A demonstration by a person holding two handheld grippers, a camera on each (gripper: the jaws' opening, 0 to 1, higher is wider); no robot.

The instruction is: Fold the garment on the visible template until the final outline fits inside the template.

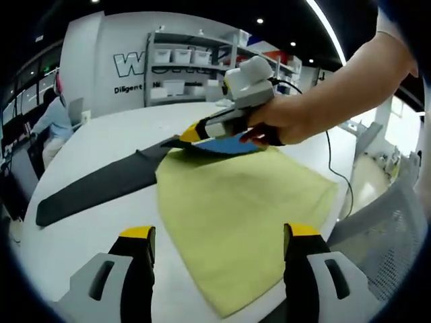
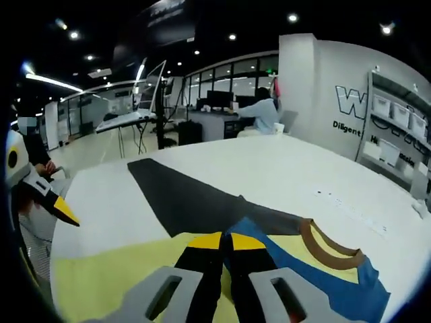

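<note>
Right gripper [image 2: 225, 250], jaws pressed together on the garment [image 1: 242, 208] near its collar [image 2: 330, 249]; left gripper [image 1: 219, 235], jaws spread, hovers over the near hem. Dark template [image 1: 101, 185] extends leftward.

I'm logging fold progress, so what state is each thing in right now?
Shirt: yellow body spread flat on the table, blue collar end pinched up.
Black strip: lying flat, one end running under the shirt.
Left gripper: open, hovering over the shirt's near edge.
Right gripper: shut on the shirt near the collar.
Table: white, carrying both.
</note>
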